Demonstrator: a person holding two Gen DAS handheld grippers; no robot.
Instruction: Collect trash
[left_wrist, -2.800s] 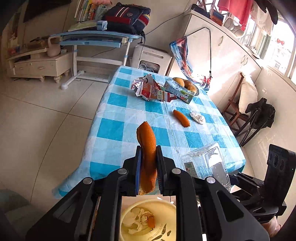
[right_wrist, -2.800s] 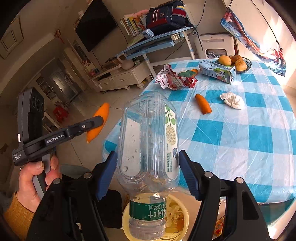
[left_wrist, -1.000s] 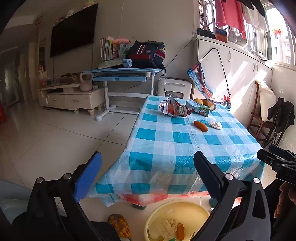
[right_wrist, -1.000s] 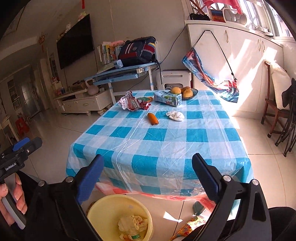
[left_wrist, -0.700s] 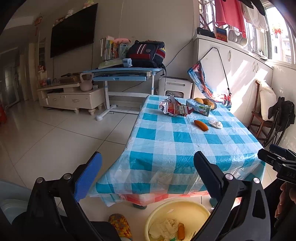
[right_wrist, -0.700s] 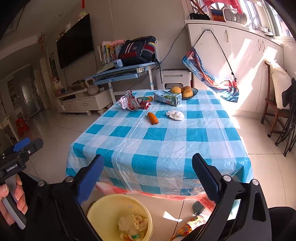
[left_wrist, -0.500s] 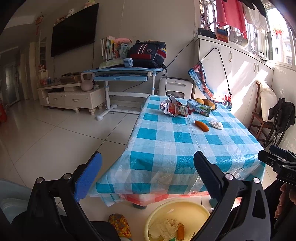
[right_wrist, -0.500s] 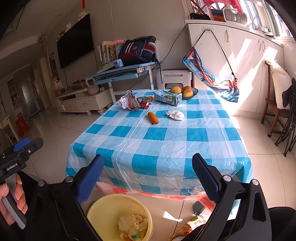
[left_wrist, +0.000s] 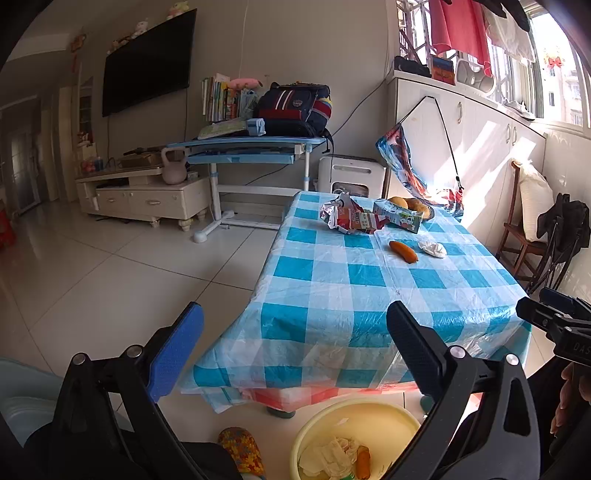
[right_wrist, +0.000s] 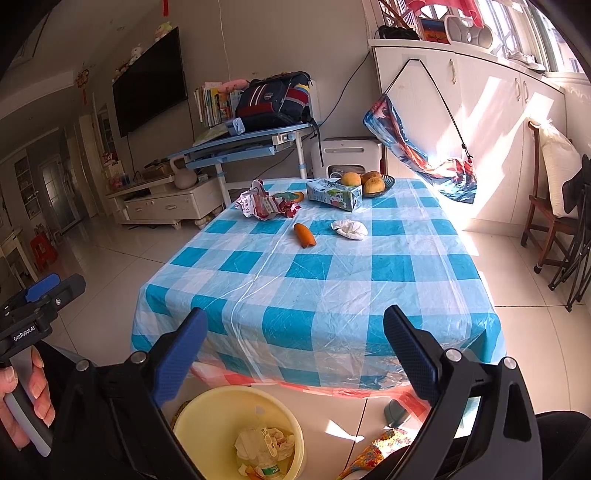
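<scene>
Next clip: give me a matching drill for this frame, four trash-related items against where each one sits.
Items:
1. orange peel
2. white tissue wad
3. milk carton
4. plastic bottle

Places:
A. inside the yellow bin
B. in front of the fruit bowl
C. mid-table, left of the tissue
D. mid-table, right of the peel

Pairs: 1-C, 2-D, 3-B, 4-A

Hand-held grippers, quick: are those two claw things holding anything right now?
Left hand-held gripper: open, holding nothing.
Right hand-held gripper: open, holding nothing.
</scene>
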